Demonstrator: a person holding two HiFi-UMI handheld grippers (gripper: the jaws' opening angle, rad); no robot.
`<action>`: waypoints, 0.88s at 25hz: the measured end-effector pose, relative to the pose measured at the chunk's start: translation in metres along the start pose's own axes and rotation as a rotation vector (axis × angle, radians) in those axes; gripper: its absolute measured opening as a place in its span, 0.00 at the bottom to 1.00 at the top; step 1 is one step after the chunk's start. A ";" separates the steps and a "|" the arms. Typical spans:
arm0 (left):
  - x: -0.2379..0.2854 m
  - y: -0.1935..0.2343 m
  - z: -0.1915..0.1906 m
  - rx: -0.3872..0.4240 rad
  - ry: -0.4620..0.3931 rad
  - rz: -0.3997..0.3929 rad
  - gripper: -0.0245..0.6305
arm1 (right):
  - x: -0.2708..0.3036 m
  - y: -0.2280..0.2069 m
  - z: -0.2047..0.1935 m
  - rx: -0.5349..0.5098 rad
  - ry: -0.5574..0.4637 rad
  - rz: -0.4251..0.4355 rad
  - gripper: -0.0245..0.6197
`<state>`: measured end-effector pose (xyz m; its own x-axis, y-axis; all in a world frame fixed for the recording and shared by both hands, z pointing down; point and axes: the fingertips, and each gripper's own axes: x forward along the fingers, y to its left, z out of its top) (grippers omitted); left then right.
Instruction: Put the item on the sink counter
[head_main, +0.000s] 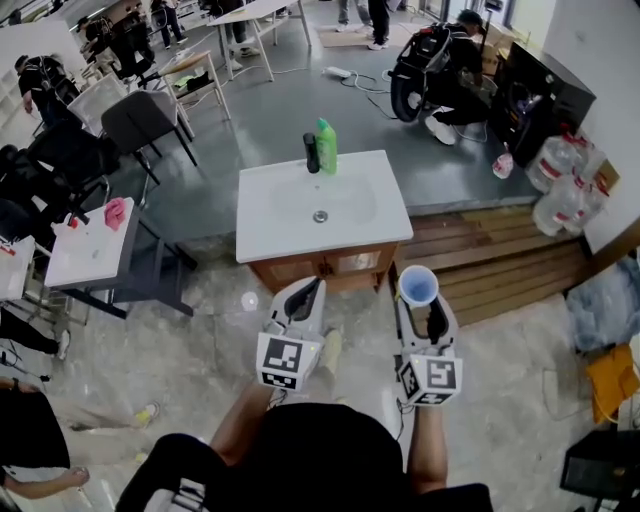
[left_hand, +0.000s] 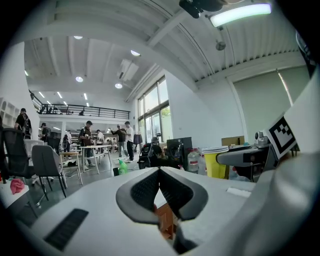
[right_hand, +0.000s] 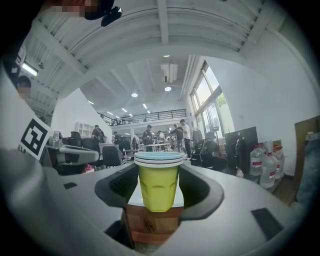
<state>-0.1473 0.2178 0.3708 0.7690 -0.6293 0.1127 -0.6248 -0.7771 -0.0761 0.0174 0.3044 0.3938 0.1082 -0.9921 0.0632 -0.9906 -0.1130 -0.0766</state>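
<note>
Clasping a yellow-green cup (right_hand: 159, 192) between half-spread jaws, right hand-held gripper (head_main: 420, 305); left hand-held gripper (left_hand: 160, 172) closed.

Plastic cup (right_hand: 159, 189): smooth, slightly glossy, faceted wall. The sink counter (head_main: 262, 228) is glossy white and ceramic-looking, over a wood cabinet (head_main: 322, 267); the planks (head_main: 480, 260) to the right are bare wood. The left gripper (left_hand: 160, 172) has a matt grey plastic shell and dark, finely textured pads (left_hand: 144, 192).

Open workshop hall; mezzanine (left_hand: 85, 107), work tables (head_main: 90, 250), office chairs (head_main: 140, 120), freestanding sink cabinet (head_main: 270, 225)
</note>
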 end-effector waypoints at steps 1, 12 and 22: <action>0.009 0.004 0.000 0.000 0.004 -0.003 0.04 | 0.009 -0.001 0.000 0.004 0.002 0.001 0.44; 0.090 0.055 0.003 -0.022 0.040 -0.027 0.04 | 0.102 -0.016 0.007 0.015 0.022 -0.005 0.44; 0.151 0.092 0.004 -0.038 0.042 -0.048 0.04 | 0.169 -0.027 0.010 0.022 0.039 -0.013 0.44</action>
<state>-0.0883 0.0514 0.3769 0.7924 -0.5895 0.1570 -0.5925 -0.8049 -0.0319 0.0635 0.1389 0.3970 0.1171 -0.9877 0.1032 -0.9871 -0.1272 -0.0977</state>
